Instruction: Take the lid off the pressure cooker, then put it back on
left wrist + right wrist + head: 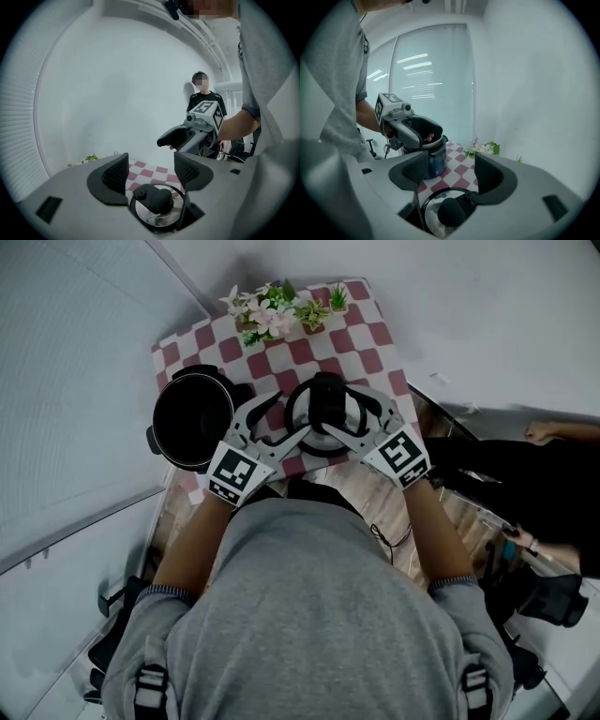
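From the head view, the lid is lying knob-up on the checked counter, just to the right of the open pot, and both grippers hang over it facing each other. The left gripper and right gripper both look spread wide. In the left gripper view the fingers stand well apart with nothing clamped. The lid sits lower down, showing through the gap near their base, and the right gripper is across from it. It's the same deal in the right gripper view: the fingers are released and empty, the lid is below them, and the pot is behind the left gripper.
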Demonstrator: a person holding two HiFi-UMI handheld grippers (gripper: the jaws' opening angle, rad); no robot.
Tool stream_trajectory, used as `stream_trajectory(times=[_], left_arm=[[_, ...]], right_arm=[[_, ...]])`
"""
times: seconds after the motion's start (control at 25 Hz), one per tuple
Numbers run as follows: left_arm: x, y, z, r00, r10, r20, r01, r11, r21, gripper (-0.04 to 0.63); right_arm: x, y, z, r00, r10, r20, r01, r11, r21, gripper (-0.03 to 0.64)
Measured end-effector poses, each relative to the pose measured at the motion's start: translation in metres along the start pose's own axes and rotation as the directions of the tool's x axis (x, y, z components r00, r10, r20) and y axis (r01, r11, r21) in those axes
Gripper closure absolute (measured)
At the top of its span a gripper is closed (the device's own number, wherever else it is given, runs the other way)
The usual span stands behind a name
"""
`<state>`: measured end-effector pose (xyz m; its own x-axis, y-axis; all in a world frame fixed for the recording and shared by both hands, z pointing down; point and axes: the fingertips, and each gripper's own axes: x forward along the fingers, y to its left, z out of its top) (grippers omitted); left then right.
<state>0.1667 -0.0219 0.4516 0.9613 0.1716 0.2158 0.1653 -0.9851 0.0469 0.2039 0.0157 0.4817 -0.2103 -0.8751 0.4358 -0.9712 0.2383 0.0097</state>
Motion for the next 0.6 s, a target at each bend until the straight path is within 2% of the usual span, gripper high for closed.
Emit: stream_trajectory(times=[0.16, 0.32, 0.44, 0.6], left_arm=[[-0.023, 0.011, 0.025, 0.991, 0.051, 0.122, -0.049, 0.998, -0.025, 0.265], [-0.040, 0.016, 0.041, 0.980, 0.092, 0.178, -0.089, 0.996, -0.026, 0.265], [-0.049, 0.015, 0.049, 0.968, 0.099, 0.232, -0.100, 0.995, -0.009, 0.265], [-0.056, 0.014, 0.049, 0.966, 0.110, 0.236, -0.111, 0.994, -0.012, 0.267]], right_arm=[[-0.009, 0.005, 0.030, 0.988, -0.041, 0.146, 0.038, 0.999, 0.029, 0.295], [-0.014, 0.016, 0.058, 0.964, -0.074, 0.256, 0.068, 0.997, 0.031, 0.299], [-0.017, 0.023, 0.061, 0.956, -0.093, 0.278, 0.087, 0.996, 0.035, 0.302], [-0.016, 0.027, 0.063, 0.949, -0.101, 0.298, 0.092, 0.995, 0.043, 0.308]])
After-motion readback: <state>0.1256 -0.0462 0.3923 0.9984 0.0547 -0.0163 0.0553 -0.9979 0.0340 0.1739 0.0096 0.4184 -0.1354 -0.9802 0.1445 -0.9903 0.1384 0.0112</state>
